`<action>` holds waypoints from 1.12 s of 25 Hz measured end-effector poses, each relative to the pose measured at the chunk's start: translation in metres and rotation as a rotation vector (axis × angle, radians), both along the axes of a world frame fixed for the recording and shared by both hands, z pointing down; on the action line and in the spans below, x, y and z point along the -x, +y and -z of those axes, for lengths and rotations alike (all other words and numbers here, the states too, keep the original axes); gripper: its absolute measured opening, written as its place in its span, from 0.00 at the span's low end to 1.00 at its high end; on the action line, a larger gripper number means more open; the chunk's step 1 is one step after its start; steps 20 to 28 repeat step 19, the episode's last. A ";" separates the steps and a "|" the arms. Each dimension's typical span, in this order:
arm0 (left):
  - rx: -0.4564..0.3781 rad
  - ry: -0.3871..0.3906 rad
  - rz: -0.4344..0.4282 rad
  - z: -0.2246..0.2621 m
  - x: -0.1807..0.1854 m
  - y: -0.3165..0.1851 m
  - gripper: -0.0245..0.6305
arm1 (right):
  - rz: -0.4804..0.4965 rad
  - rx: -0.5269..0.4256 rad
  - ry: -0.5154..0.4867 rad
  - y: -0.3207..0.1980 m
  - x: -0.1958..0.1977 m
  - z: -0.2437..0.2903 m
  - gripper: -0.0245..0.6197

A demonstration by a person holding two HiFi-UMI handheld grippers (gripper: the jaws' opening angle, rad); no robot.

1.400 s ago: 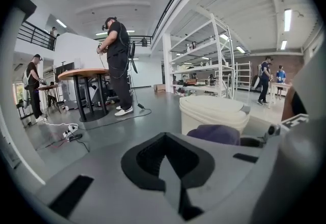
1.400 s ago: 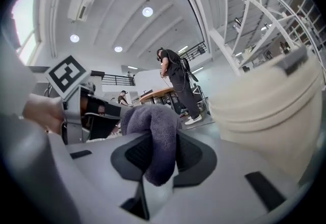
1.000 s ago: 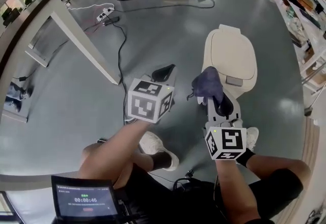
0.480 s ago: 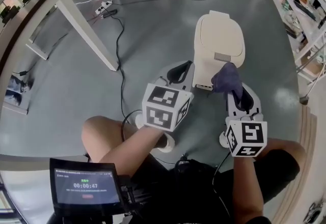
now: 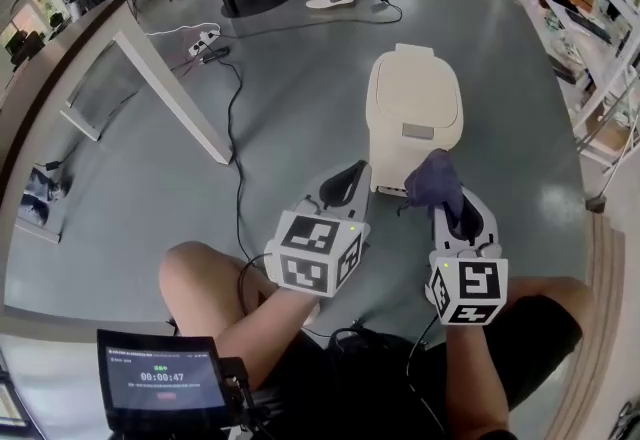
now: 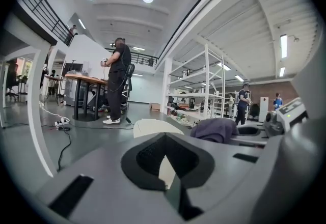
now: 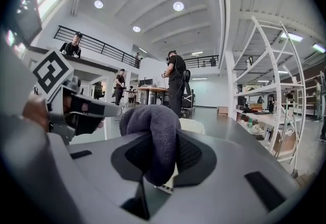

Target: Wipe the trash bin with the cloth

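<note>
The soft, limp cloth [image 5: 432,183], bunched in the clenched right tool [image 5: 450,206], hangs beside the likely light, tippable trash bin's [image 5: 415,108] near side; the left tool [image 5: 343,186] is released, empty.

small screen [image 5: 165,378], timer reading 00:00:47, other print illegible

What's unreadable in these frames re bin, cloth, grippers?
- Cloth to trash bin contact: in the head view the cloth overlaps the bin's near edge, so I cannot tell if they touch.
- Bin's lower front: hidden in the head view behind the cloth and right gripper. The gripper views show only its top.
- Bin's inside: shut, so no view sees in.
- Dirt on the bin: too small.
</note>
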State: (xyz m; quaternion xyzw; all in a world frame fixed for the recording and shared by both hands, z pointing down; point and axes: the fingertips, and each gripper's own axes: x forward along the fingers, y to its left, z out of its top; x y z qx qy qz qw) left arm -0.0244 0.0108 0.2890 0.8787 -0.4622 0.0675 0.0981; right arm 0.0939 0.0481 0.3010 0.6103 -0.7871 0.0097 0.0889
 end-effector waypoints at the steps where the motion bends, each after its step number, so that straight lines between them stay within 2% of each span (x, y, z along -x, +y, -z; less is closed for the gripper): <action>1: -0.007 0.001 0.009 0.001 0.001 0.003 0.03 | 0.006 -0.001 -0.002 0.000 0.001 0.001 0.18; 6: -0.033 -0.040 0.035 -0.008 0.008 0.010 0.03 | 0.027 -0.012 -0.011 0.001 0.008 0.001 0.18; 12: -0.004 0.013 0.040 -0.007 0.012 0.002 0.03 | 0.040 -0.003 -0.037 0.001 0.012 -0.005 0.18; 28: 0.011 0.019 0.035 -0.010 0.010 -0.004 0.03 | 0.030 0.006 -0.024 -0.003 0.011 -0.007 0.18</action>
